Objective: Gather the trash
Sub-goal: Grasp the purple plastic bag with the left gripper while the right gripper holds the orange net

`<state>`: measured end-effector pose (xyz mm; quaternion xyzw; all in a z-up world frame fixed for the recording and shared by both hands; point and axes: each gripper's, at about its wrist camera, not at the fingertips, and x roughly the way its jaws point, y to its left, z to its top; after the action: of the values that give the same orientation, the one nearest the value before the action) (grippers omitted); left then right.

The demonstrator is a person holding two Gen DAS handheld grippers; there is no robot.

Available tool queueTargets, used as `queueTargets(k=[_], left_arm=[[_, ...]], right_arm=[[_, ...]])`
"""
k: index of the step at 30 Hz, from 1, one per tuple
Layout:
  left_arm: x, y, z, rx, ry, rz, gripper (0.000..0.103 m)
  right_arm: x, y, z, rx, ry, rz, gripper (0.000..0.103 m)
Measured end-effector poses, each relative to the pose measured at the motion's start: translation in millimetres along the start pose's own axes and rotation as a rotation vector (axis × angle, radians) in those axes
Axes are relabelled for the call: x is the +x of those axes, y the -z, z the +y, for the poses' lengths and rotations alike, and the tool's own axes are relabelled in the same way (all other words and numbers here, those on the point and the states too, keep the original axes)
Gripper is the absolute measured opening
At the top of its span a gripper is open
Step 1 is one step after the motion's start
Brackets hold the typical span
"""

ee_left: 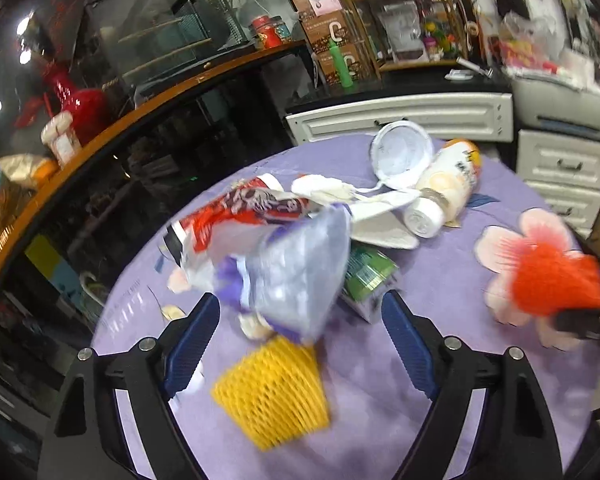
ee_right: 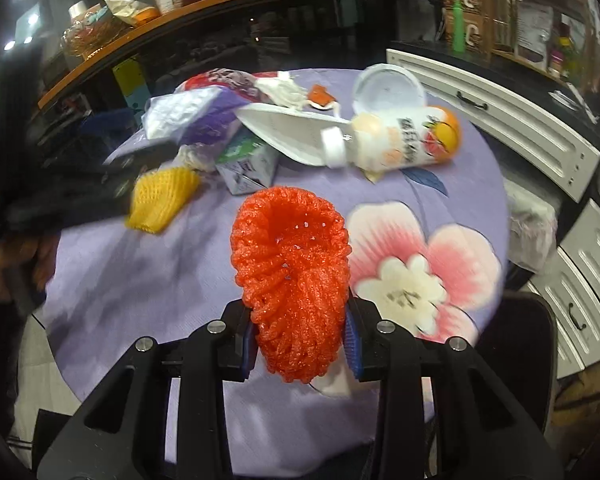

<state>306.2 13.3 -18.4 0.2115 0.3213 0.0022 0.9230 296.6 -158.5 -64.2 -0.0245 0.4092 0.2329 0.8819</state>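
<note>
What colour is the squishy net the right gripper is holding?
Bright orange-red foam net; the right wrist view shows it best.

2 foam fruit nets: one orange foam mesh net [ee_right: 290, 280], near, and one yellow foam mesh net [ee_left: 274, 392], left | 1 white plastic bottle with orange label [ee_right: 396, 140], far right | 1 round white plastic lid [ee_right: 388, 90], far | 1 small green and white carton [ee_right: 246, 164] | 2 grippers: left [ee_left: 300, 336], right [ee_right: 300, 340]
</note>
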Motion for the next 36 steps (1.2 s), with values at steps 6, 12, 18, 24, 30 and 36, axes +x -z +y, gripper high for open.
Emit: queueTargets(k=[6, 12, 18, 24, 30, 36], left_arm=[[17, -12, -7, 0.089, -0.079, 0.025, 0.070], [12, -9, -4, 0.079, -0.068, 0.020, 0.053], [-15, 2, 8, 0.001, -0.043, -0.036, 0.038], [-48, 16, 35, -0.171, 0.050, -0.101, 0.037], [-84, 32, 48, -0.302, 0.143, -0.164, 0.037], [-122, 40, 56, -0.403, 0.241, -0.235, 0.036]], right_arm=[[-7, 15, -11, 0.016, 0.000, -0.003, 0.035], [-10, 19, -12, 0.023, -0.006, -0.024, 0.035], [-12, 22, -9, 0.016, -0.004, -0.047, 0.035], [-11, 27, -7, 0.019, -0.018, -0.054, 0.035], [-14, 32, -6, 0.015, -0.035, -0.069, 0.035], [-20, 36, -9, 0.013, -0.035, -0.078, 0.035]])
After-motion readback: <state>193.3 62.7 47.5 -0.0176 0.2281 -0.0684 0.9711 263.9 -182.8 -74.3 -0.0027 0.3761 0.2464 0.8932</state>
